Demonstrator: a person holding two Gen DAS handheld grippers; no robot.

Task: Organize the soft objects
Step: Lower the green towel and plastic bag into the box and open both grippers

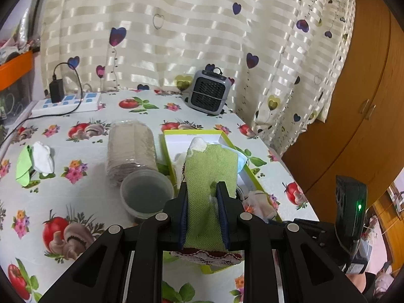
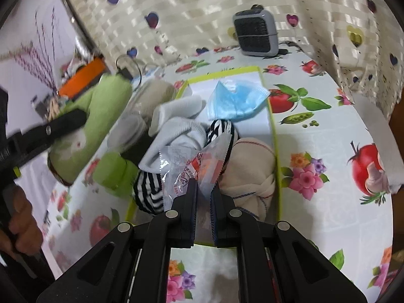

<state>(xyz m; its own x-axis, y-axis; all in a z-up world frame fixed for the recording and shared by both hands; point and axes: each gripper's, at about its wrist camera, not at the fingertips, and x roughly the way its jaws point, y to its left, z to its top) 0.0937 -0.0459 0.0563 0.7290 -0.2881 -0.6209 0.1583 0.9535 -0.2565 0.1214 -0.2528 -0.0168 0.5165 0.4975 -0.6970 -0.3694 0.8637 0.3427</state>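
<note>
Your left gripper [image 1: 202, 194] is clamped on a green mesh pouch [image 1: 210, 166], held above the near end of the green-rimmed box [image 1: 192, 132]. Your right gripper [image 2: 203, 189] is pinched nearly closed on a clear plastic packet [image 2: 194, 162] with red print, just over the box's contents. Inside the box: blue face mask [image 2: 234, 99] at the far end, white socks [image 2: 176, 123], striped sock [image 2: 149, 192], cream cloth bundle [image 2: 252, 174]. Left of the box: clear lidded jar [image 1: 133, 149], then a green and white cloth [image 1: 34, 160] well apart.
</note>
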